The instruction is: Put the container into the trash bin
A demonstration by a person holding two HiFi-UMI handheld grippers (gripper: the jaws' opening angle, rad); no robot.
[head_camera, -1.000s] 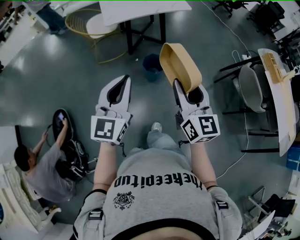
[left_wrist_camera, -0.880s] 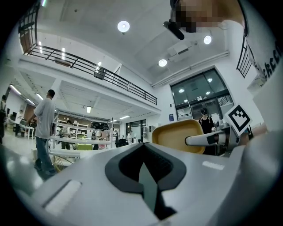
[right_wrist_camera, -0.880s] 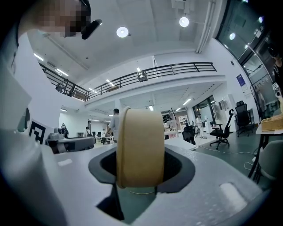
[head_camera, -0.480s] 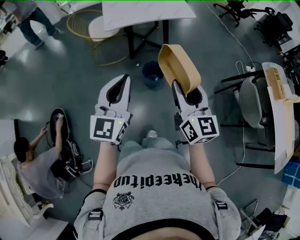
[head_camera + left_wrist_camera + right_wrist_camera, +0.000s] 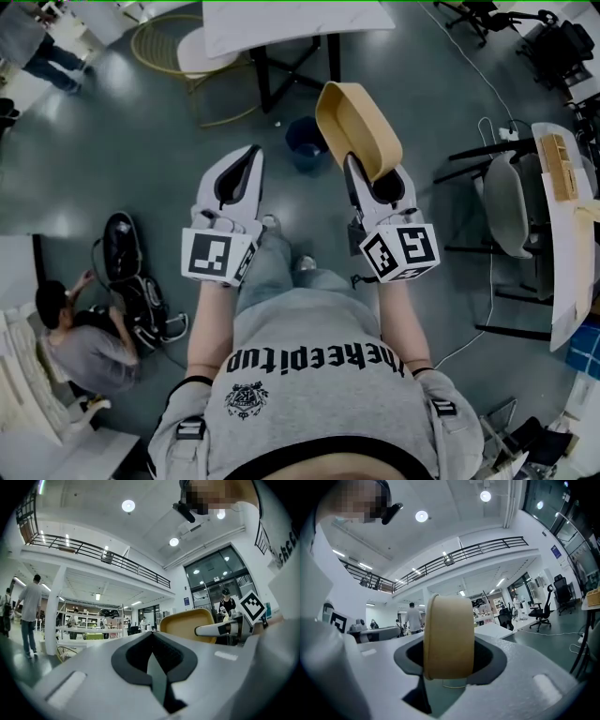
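My right gripper (image 5: 373, 176) is shut on a tan oval container (image 5: 356, 127), held on edge with its hollow side facing left. Seen along the jaws in the right gripper view, the container (image 5: 449, 637) fills the gap of the right gripper (image 5: 449, 662). My left gripper (image 5: 246, 159) is shut with nothing in it and is level beside the right. The left gripper view shows its closed jaws (image 5: 152, 656) and the container (image 5: 187, 625) off to the right. A small dark blue trash bin (image 5: 302, 143) stands on the floor just ahead, between the two grippers.
A white table (image 5: 291, 19) on black legs stands beyond the bin, with a wire-framed stool (image 5: 202, 47) to its left. A grey chair (image 5: 511, 192) and a desk (image 5: 562, 216) are on the right. A person (image 5: 80, 342) crouches by a black bag (image 5: 127, 262) at the left.
The floor has slid under me as I step, and my left leg now shows forward. Both grippers keep their pose, the container still in the right one. The crouching person has shifted.
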